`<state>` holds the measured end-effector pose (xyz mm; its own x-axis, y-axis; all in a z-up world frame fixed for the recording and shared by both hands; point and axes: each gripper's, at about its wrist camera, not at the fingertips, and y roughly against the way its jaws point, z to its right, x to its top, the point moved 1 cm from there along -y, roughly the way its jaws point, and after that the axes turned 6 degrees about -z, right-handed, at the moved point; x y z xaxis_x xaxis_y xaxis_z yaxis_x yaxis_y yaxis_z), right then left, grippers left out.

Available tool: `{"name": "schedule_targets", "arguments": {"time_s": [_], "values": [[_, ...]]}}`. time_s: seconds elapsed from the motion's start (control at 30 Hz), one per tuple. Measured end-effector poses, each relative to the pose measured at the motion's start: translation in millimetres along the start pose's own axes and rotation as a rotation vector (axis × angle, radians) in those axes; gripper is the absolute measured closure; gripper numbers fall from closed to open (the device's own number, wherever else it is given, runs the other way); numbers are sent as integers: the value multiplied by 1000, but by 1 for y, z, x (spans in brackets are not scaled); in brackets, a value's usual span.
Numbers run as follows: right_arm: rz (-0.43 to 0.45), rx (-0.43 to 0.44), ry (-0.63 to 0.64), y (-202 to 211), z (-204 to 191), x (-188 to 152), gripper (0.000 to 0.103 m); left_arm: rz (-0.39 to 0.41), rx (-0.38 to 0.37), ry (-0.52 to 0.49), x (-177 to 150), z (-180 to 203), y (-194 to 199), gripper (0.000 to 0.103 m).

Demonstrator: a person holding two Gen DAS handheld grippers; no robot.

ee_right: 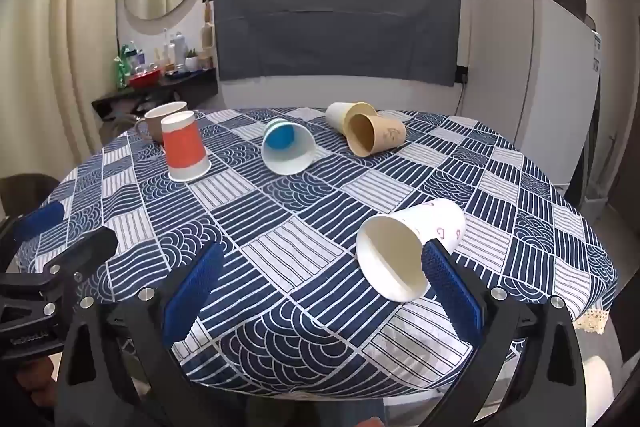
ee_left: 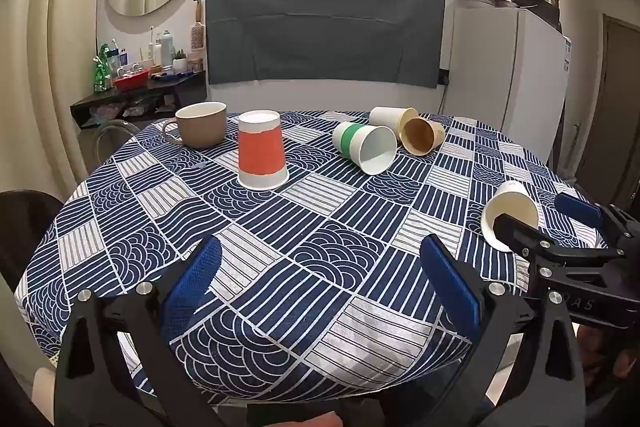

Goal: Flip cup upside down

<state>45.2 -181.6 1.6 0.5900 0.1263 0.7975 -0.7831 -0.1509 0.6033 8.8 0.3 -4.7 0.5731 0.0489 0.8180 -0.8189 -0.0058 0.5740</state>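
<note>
Several paper cups lie on a round table with a blue patterned cloth [ee_left: 320,227]. A white cup with pink hearts [ee_right: 404,251] lies on its side at the near right, mouth toward me; it also shows in the left wrist view [ee_left: 510,215]. My right gripper [ee_right: 320,287] is open and empty; its right finger overlaps that cup's right side in the view. My left gripper [ee_left: 320,279] is open and empty over the near table edge. An orange cup [ee_left: 262,153] stands upside down at the far left. A green-banded cup [ee_left: 366,147] lies on its side.
A brown mug [ee_left: 200,125] stands upright behind the orange cup. A cream cup [ee_left: 392,119] and a kraft cup [ee_left: 422,135] lie on their sides at the back. A white fridge [ee_left: 508,75] stands at the right, a cluttered shelf [ee_left: 140,83] at the left.
</note>
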Motion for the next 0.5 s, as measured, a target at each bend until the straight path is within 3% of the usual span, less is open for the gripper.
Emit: {"name": "schedule_targets", "arguments": {"time_s": [0.2, 0.5], "values": [[-15, 3, 2, -5, 0, 0, 8, 25, 3, -8, -3, 1, 0, 6], [-17, 25, 4, -3, 0, -1, 8, -3, 4, -4, 0, 2, -1, 6]]}}
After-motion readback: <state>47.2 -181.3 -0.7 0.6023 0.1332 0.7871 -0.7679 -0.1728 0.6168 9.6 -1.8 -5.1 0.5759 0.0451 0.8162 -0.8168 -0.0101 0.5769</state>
